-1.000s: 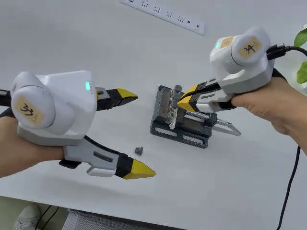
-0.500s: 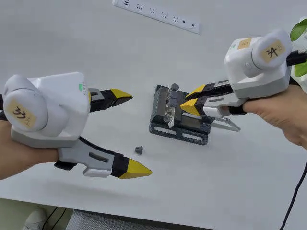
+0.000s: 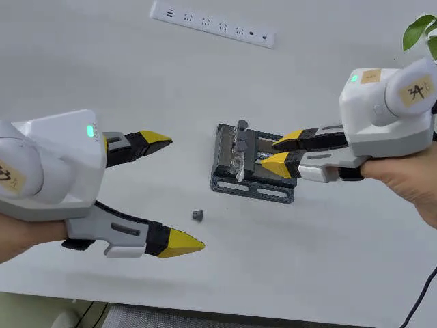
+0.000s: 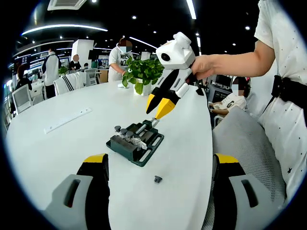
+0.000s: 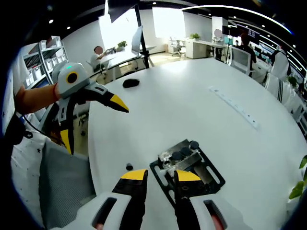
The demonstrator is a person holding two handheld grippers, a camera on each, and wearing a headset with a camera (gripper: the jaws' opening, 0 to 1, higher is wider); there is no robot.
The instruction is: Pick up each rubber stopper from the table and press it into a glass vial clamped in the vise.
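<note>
On the white desk (image 3: 102, 68), one loose rubber stopper (image 3: 198, 215) lies near the vise (image 3: 252, 188), apart from it. The vise clamps a row of glass vials (image 3: 237, 162). The left tool (image 3: 184, 192) hovers wide open and empty beside the stopper. The right tool (image 3: 269, 153), jaws narrowly parted and empty, hangs over the vise.

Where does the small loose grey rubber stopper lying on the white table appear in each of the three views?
Head view: the small loose grey rubber stopper is lower centre, below and left of the vise.
Left gripper view: the stopper is low centre, between this view's own jaws, nearer than the vise.
Right gripper view: the stopper is just above the left jaw's yellow tip.
Shared landmark: the dark metal vise.
</note>
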